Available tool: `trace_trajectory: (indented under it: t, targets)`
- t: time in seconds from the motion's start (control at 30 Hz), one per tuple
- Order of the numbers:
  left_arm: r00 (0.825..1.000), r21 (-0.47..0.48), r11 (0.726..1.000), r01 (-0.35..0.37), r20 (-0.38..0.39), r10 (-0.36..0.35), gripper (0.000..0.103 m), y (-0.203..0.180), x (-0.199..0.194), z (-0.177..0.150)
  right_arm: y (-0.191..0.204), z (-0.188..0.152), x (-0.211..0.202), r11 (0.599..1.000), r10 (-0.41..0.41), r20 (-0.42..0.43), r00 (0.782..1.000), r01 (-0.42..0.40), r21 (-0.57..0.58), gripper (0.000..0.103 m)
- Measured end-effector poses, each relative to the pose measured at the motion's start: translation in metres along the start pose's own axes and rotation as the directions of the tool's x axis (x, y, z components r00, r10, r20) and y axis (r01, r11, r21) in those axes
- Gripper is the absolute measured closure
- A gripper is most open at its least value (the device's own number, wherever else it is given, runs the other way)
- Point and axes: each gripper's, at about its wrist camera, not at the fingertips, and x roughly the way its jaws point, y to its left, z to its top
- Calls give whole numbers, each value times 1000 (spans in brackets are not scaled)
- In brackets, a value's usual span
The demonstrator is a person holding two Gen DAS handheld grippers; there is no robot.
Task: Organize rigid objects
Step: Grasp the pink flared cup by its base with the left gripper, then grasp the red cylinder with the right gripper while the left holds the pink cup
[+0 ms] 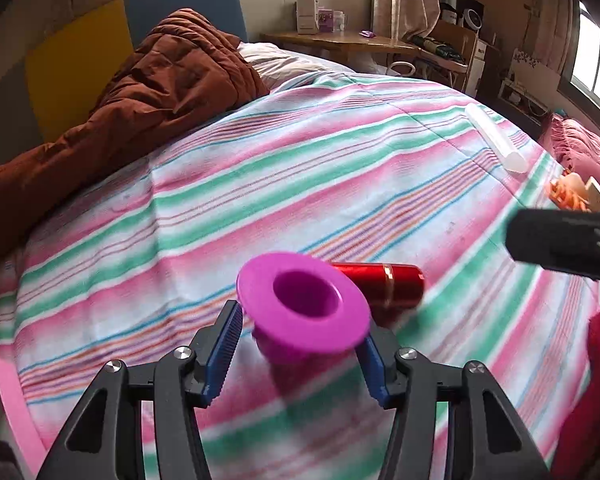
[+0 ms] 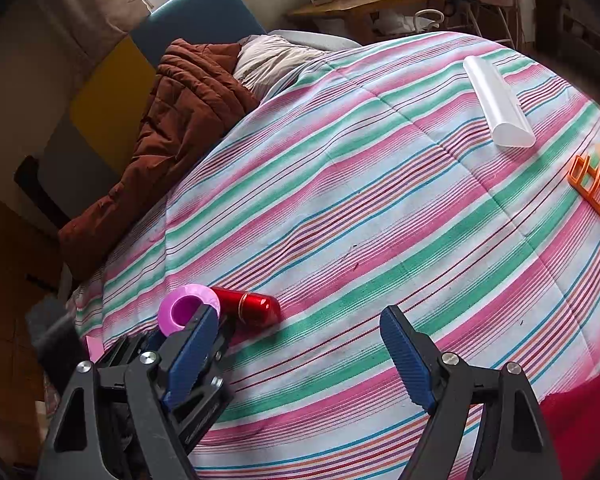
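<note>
A magenta flanged plastic cup [image 1: 306, 304] sits between the fingers of my left gripper [image 1: 300, 344], which is shut on its body just above the striped bedspread. A red metallic cylinder [image 1: 384, 284] lies right behind the cup. In the right wrist view the cup [image 2: 186, 310] and the red cylinder [image 2: 252, 306] lie at the lower left, partly behind my left finger. My right gripper [image 2: 300, 344] is open and empty above the bedspread, to the right of them.
A translucent white tube case [image 2: 496, 102] lies at the far right of the bed [image 2: 380, 200]. An orange plastic rack [image 2: 598, 192] is at the right edge. A brown quilt [image 1: 148, 92] is piled at the head. A wooden desk [image 1: 340, 42] stands beyond.
</note>
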Motion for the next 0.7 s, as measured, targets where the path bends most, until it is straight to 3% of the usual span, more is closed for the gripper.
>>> trace_trajectory:
  t: [0.03, 0.07, 0.17, 0.47, 0.7]
  targets:
    - [1000, -7, 1000, 10, 9, -10, 52, 1, 2, 1, 0, 0, 0, 1000, -2, -1, 1000, 2, -2, 19]
    - [1000, -10, 1000, 6, 19, -6, 69, 1, 3, 2, 1, 0, 1, 1000, -6, -2, 1000, 6, -5, 19]
    - [999, -39, 999, 26, 31, -25, 68, 2, 0, -1, 1, -1, 3, 1000, -10, -7, 1000, 10, -14, 19]
    - [993, -72, 997, -25, 110, 33, 68, -7, -49, -17, 3, -3, 6, 999, -34, -14, 999, 33, -31, 19]
    - [995, -102, 995, -22, 90, 31, 68, -9, -74, -34, 2, -4, 11, 997, -61, -22, 998, 60, -39, 19]
